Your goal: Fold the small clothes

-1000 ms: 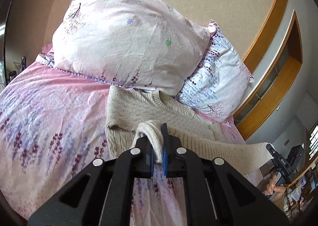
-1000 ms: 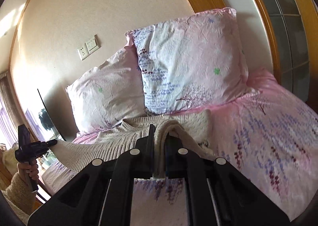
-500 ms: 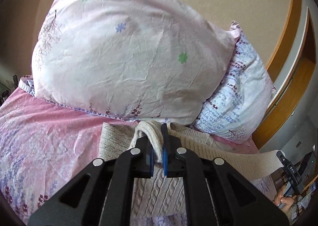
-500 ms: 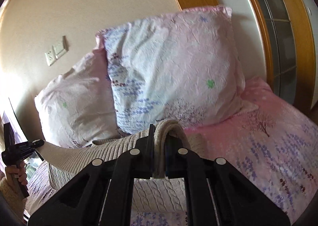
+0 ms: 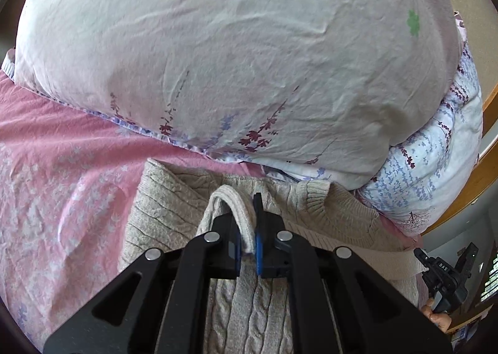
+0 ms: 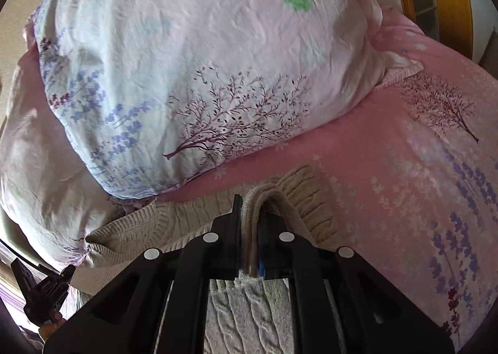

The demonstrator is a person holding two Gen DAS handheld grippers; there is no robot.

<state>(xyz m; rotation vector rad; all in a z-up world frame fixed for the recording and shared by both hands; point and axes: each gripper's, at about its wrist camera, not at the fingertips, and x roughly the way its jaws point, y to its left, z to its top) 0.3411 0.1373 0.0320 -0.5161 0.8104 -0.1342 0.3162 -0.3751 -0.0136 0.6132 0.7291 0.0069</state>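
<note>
Both tongs, left (image 5: 248,229) and right (image 6: 250,232), are matte black linkages with silver rivets and blue pads (image 5: 258,248) inside the fingers.

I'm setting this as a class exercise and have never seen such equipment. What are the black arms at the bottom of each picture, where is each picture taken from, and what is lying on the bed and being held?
No robot is here: a person holds a black two-finger clamp in each hand, each carrying a wide-angle camera looking along its fingers. One picture comes from the left gripper, the other from the right gripper. On the pink floral bedsheet lies a beige cable-knit sweater, just below two floral pillows. Each gripper is shut on a fold of the sweater's edge. In each picture's lower corner the other handheld gripper shows.
</note>
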